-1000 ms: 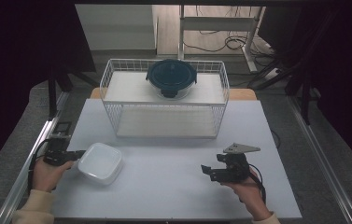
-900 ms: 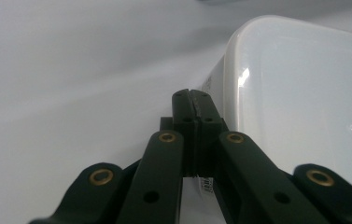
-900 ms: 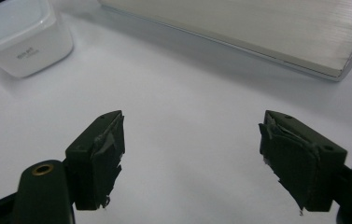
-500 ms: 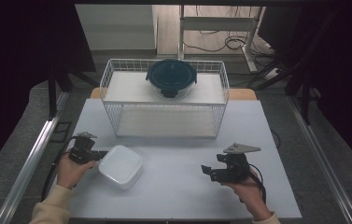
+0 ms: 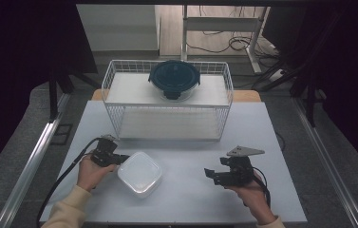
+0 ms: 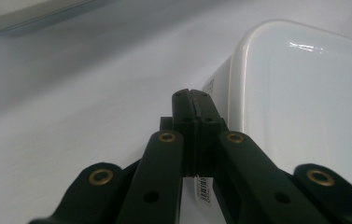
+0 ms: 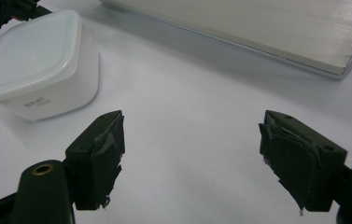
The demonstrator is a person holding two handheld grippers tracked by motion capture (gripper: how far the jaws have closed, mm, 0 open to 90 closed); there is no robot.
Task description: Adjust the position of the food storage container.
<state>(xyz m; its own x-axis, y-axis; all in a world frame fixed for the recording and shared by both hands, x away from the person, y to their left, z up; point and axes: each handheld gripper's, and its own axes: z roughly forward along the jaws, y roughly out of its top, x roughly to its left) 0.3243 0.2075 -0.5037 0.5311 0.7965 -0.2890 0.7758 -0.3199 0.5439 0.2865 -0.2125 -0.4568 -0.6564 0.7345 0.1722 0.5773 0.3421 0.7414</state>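
A white square lidded container (image 5: 140, 173) (image 7: 38, 60) sits on the pale table (image 5: 262, 128), front left of centre. My left gripper (image 5: 119, 159) (image 6: 192, 95) is shut, jaws pressed together with nothing between them. Its tip lies against the left side of the container (image 6: 304, 102). My right gripper (image 5: 211, 176) (image 7: 192, 154) rests at the front right, open and empty, pointing left toward the container across bare table. The left gripper (image 7: 5, 11) shows beyond the container in the right gripper view.
A white wire basket (image 5: 167, 123) stands at the back of the table with a white shelf board (image 7: 267, 28) at its base. A dark blue round lidded bowl (image 5: 174, 78) rests on its upper shelf. Metal rails run along both table sides.
My left gripper has slid rightward across the table, and the white container has moved right with it, staying against its tip. The right gripper has stayed still.
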